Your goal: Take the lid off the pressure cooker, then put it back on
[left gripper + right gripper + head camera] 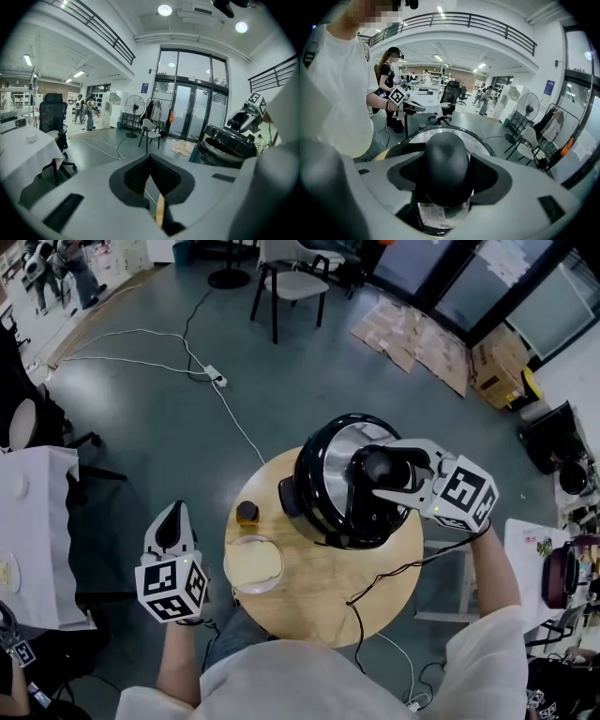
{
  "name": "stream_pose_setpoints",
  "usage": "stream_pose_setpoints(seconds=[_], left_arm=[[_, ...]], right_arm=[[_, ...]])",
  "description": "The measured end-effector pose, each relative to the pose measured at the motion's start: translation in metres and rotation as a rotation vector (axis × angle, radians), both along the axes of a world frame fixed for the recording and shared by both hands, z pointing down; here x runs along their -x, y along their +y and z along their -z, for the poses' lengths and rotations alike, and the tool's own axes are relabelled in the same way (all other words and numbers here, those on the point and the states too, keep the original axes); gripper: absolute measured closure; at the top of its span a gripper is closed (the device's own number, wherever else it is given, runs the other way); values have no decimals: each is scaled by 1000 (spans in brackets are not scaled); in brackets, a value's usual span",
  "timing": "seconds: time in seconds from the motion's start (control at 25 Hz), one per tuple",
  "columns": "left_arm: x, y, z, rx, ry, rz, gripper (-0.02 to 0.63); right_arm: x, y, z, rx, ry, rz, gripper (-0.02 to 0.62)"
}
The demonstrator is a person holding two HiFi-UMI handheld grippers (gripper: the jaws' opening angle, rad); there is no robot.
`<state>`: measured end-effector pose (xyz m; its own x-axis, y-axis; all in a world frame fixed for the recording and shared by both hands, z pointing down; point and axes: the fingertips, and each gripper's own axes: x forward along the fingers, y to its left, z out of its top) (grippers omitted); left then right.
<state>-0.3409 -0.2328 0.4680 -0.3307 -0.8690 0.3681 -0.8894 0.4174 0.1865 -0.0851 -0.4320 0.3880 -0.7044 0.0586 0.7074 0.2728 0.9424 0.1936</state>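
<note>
Clamps right gripper half-wide on knob of likely heavy, rigid lid over pressure cooker, with left gripper closed, empty.

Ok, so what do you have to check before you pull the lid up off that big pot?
1. Right gripper shut on the black round knob of the shiny steel lid: ok.
2. Knob centred between the pads: ok.
3. Lid unlocked from the black pressure cooker: cannot tell.
4. Left gripper steadying the cooker: not ok; it is shut, empty and off the round wooden table.
5. Small brown jar and clear glass dish apart from the cooker: ok.
</note>
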Motion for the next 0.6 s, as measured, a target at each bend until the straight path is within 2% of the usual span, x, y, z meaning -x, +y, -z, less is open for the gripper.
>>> stream_pose_setpoints(seconds=[0.6], left_arm=[[-31,6,27,-36,-27,-49,614]], right_arm=[[-30,22,38,-95,-71,-59,302]])
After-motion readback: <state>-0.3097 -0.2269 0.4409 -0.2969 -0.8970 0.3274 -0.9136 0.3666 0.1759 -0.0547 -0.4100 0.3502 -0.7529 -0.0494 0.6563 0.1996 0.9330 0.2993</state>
